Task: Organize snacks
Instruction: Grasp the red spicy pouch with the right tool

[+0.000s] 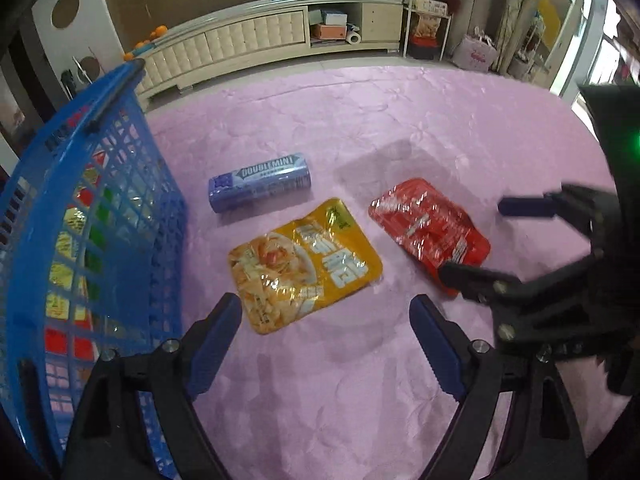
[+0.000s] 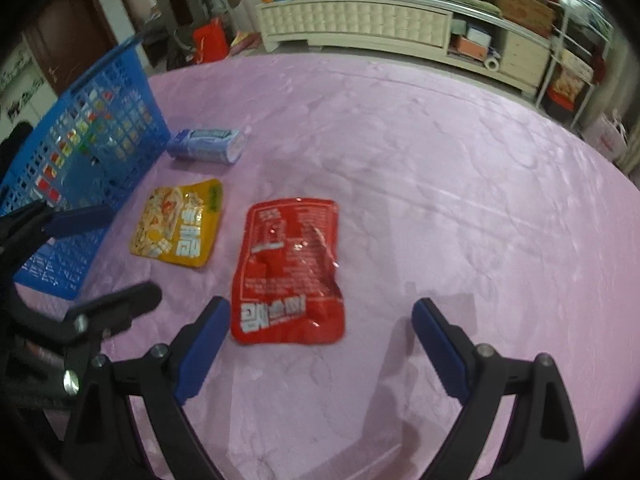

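Now, with both the left gripper and right gripper spread wide and empty, lower onto the yellow packet and red packet, flat near the blue basket at the pink cloth's left edge; pinch 1 edge, not the middle.

"DOUBLEMINT" stands on the blue gum pack; other packet print is unreadable.

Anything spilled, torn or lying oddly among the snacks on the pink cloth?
Nothing spilled or torn. The red packet is crinkled and lies back side up, with small print showing; the yellow packet shows its front. The Doublemint pack lies on its side by the blue basket.
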